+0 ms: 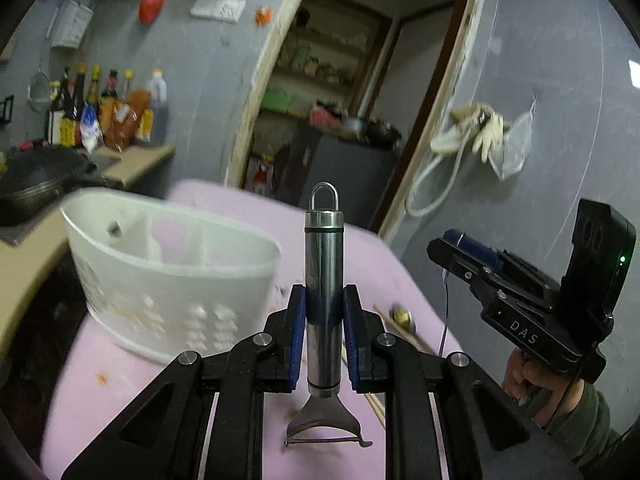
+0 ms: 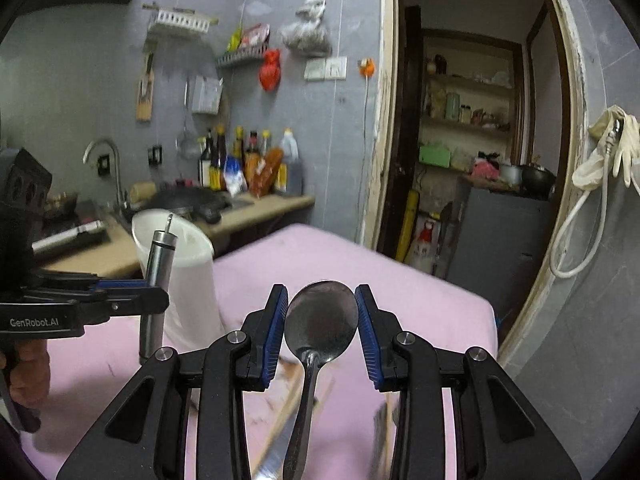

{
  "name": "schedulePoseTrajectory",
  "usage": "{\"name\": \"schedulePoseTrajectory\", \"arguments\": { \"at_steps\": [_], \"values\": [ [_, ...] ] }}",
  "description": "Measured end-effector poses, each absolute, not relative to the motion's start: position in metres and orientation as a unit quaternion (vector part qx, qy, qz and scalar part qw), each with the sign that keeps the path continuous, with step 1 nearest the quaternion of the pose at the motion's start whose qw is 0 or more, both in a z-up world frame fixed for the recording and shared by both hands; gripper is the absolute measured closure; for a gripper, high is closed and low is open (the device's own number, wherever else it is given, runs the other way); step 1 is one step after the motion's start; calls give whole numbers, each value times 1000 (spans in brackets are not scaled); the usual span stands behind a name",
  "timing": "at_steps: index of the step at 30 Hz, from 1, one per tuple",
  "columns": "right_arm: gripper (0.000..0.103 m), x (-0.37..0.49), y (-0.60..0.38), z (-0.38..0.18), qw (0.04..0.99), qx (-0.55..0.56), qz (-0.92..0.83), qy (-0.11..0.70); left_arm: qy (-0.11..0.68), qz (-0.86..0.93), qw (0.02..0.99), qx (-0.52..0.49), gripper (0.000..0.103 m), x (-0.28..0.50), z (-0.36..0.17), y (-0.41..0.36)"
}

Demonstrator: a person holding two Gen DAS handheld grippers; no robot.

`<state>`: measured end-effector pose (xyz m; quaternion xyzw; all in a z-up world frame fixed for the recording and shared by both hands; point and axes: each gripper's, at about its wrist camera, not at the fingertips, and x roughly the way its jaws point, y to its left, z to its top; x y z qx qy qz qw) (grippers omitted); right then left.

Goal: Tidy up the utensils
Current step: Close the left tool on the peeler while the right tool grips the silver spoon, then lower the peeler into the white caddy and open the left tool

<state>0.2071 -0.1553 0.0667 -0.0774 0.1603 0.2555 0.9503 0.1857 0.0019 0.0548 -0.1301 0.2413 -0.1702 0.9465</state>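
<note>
My left gripper is shut on the steel handle of a peeler. The peeler stands upright, hanging loop on top and blade below the fingers. A white slotted utensil holder with inner dividers stands on the pink table cover, to the left of and beyond the peeler. My right gripper is shut on the bowl of a metal spoon, whose handle hangs down toward the camera. In the right wrist view the left gripper holds the peeler in front of the holder. The right gripper shows at the right of the left wrist view.
Wooden chopsticks and other blurred utensils lie on the pink cover under the grippers. A counter with a wok, bottles and a sink tap runs behind the holder. A doorway opens beyond the table's far edge.
</note>
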Motion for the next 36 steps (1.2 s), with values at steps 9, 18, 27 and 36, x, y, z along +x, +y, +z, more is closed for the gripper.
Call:
{"name": "schedulePoseTrajectory", "arguments": {
  "at_steps": [9,18,27,36],
  "values": [
    [71,218,-108,115,955,-25,287,73,171,-125,966,-149,88,184,120,71],
    [71,235,-51,125,958,8,288,-2,106,-16,982,-155,88,202,151,149],
    [71,245,-29,94,963,7,268,-2,119,9,979,-165,88,244,120,171],
    [71,253,-29,83,964,12,264,19,111,8,983,-144,88,253,117,161]
  ]
}}
